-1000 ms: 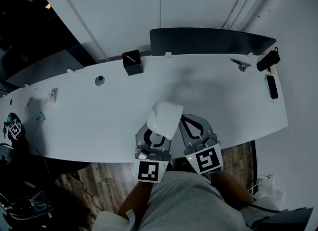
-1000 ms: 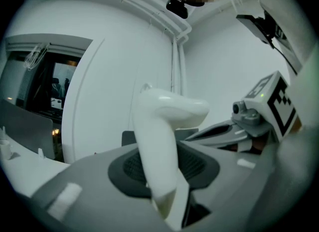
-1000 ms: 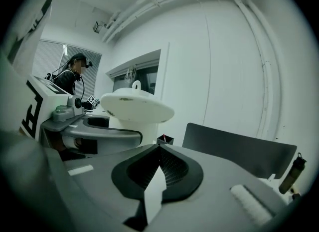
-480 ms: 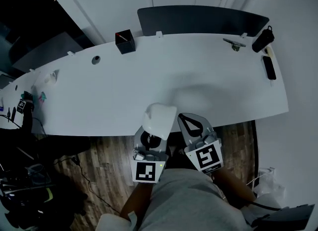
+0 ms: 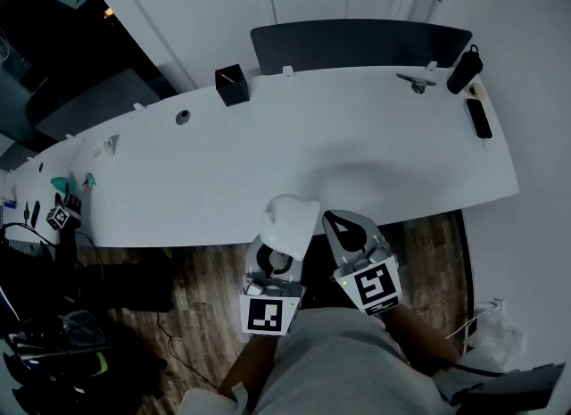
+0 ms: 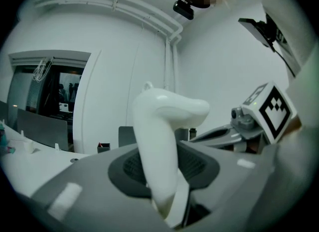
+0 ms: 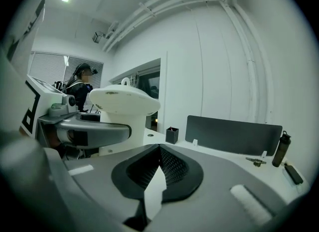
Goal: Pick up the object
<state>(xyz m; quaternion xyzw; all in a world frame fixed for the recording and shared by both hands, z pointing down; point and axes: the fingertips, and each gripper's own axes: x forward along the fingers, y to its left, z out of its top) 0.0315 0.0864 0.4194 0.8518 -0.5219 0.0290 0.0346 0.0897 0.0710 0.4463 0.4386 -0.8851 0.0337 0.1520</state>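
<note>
The object is a white, smooth, curved plastic piece (image 5: 290, 224) with a broad rounded top and a narrower stem. My left gripper (image 5: 278, 257) is shut on its stem and holds it upright in the air, just off the table's near edge. In the left gripper view the white piece (image 6: 159, 141) stands between the dark pads and fills the middle. My right gripper (image 5: 344, 222) is beside it on the right, shut, with nothing in it. In the right gripper view its closed jaws (image 7: 159, 150) point at the table, with the held piece (image 7: 124, 104) at the left.
A long white table (image 5: 357, 154) carries a black pen cup (image 5: 232, 86), a black bottle (image 5: 464, 68), a flat black device (image 5: 478, 119) and a small metal part (image 5: 416, 81). A dark panel (image 5: 357, 43) stands behind it. Wood floor (image 5: 205, 288) lies below. A person (image 7: 82, 84) stands in the background.
Both grippers have drawn back from over the table to its near edge. The left one keeps its hold on the white piece; the right stays shut.
</note>
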